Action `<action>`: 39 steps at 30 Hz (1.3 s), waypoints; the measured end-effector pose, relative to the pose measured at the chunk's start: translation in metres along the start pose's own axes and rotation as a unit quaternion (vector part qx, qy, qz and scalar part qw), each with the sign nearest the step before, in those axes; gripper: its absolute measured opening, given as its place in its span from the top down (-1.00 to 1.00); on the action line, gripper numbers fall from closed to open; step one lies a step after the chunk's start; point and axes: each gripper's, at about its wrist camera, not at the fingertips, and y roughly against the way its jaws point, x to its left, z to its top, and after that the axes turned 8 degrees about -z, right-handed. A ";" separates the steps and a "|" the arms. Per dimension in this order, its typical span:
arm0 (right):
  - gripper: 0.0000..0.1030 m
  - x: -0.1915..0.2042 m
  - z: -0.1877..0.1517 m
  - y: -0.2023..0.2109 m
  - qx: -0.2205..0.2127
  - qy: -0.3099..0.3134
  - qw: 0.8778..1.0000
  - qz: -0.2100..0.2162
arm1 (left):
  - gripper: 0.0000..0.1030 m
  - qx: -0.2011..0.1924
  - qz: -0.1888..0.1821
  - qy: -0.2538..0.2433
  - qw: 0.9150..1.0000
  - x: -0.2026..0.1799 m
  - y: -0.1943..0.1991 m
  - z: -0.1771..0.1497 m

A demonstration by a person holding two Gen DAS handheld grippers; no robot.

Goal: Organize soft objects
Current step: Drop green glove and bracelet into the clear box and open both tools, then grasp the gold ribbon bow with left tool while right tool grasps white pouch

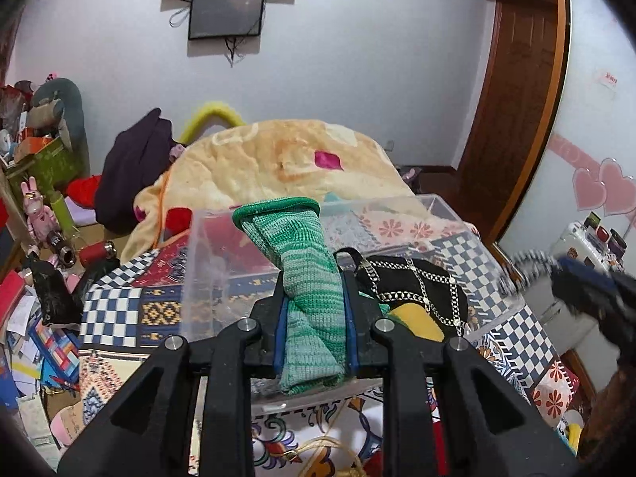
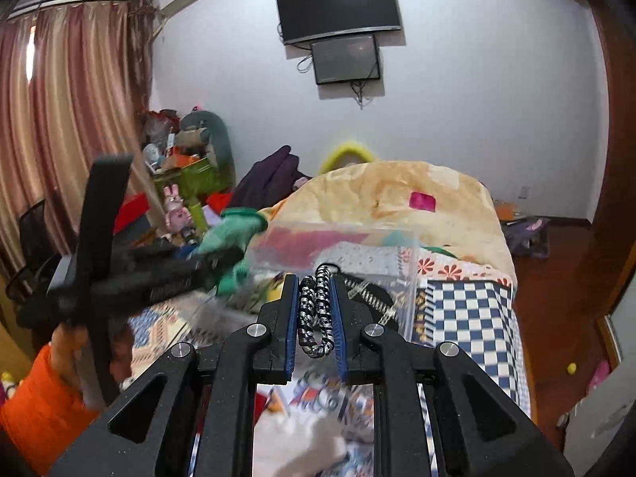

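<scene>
Gripping a green knitted cloth [image 1: 312,298], the left gripper [image 1: 314,334] has it clenched between its jaws, just in front of which stands the clear bin [image 1: 437,206]. Clamped in the right gripper [image 2: 316,318] is a black-and-white braided cord [image 2: 315,310], also short of the bin. Ahead of the left jaws, a black chain-patterned item [image 1: 413,282] and something yellow [image 1: 417,318] already lie inside, so I judge the sorting partly done, with both held pieces left to drop in.

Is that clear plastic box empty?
No. The clear box already holds a black chain-patterned item and something yellow.
</scene>
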 end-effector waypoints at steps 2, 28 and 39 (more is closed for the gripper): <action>0.73 -0.003 0.003 -0.014 0.012 -0.007 1.000 0.000 | 0.57 0.010 -0.001 -0.004 1.000 -0.002 -0.008 -0.001; -0.38 0.005 -0.014 -0.041 0.060 0.034 0.996 -0.050 | -0.64 0.004 -0.030 -0.015 0.999 -0.016 0.030 -0.020; -0.74 0.000 -0.020 0.001 0.030 0.024 0.998 -0.049 | -0.90 -0.001 -0.030 -0.012 0.999 -0.020 0.069 -0.046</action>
